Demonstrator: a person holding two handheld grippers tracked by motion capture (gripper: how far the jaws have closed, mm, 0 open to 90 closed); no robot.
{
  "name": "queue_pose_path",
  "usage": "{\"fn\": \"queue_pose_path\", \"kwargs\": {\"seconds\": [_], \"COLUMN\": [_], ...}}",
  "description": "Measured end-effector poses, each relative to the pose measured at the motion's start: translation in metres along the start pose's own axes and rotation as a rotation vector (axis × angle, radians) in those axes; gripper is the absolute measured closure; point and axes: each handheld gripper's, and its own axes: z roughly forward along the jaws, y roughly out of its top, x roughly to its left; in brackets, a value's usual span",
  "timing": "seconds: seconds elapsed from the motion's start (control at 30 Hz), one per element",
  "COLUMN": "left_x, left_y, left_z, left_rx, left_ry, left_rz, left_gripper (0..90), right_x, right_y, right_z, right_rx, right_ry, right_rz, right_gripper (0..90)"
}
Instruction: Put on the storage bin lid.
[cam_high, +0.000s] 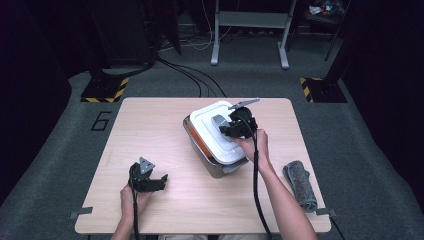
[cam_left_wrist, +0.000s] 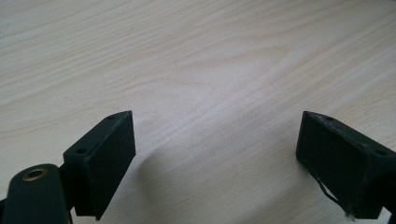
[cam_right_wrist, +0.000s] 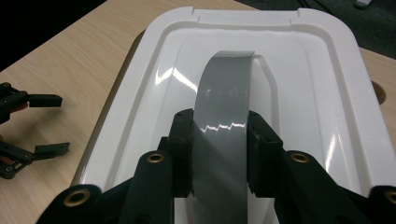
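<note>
A grey box (cam_high: 212, 162) stands on the wooden table (cam_high: 150, 130), and a white lid (cam_high: 212, 125) with a grey handle (cam_high: 220, 121) lies askew over it. In the right gripper view the lid (cam_right_wrist: 299, 60) spreads out ahead, and my right gripper (cam_right_wrist: 219, 149) is shut on its grey handle (cam_right_wrist: 224, 116), pads on both sides. From above, that right gripper (cam_high: 231, 129) sits over the lid's middle. My left gripper (cam_high: 161, 181) rests near the table's front left, jaws wide apart with only bare wood between them (cam_left_wrist: 215, 154).
A rolled grey cloth (cam_high: 300, 184) lies at the table's right front edge. An orange strip (cam_high: 199, 144) shows inside the box below the lid. Beyond the table are floor cables (cam_high: 190, 75) and a metal stand (cam_high: 250, 30).
</note>
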Motion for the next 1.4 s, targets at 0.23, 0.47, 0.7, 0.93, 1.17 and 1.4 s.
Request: {"fn": "queue_pose_path", "kwargs": {"seconds": [0.23,0.47,0.7,0.93,1.17,1.4], "left_x": [0.000,0.000,0.000,0.000,0.000,0.000], "left_y": [0.000,0.000,0.000,0.000,0.000,0.000], "left_z": [0.000,0.000,0.000,0.000,0.000,0.000], "left_rx": [-0.001,-0.001,-0.002,0.000,-0.001,-0.001], "left_ry": [0.001,0.001,0.001,0.000,0.001,0.001], "left_rz": [0.001,0.001,0.001,-0.001,0.001,0.001], "left_gripper": [11.6,11.6,11.6,11.6,11.6,11.6], "right_x": [0.012,0.015,0.018,0.018,0.019,0.018], "right_y": [0.001,0.001,0.000,-0.003,-0.007,-0.009], "right_z": [0.009,0.015,0.021,0.022,0.023,0.022], "right_rx": [-0.002,0.003,0.013,0.016,0.000,-0.016], "right_ry": [0.003,0.003,0.004,-0.002,-0.010,-0.024], "right_rz": [-0.020,-0.024,-0.026,-0.032,-0.038,-0.049], "right_gripper": [67.0,66.9,66.8,66.7,66.6,46.2]}}
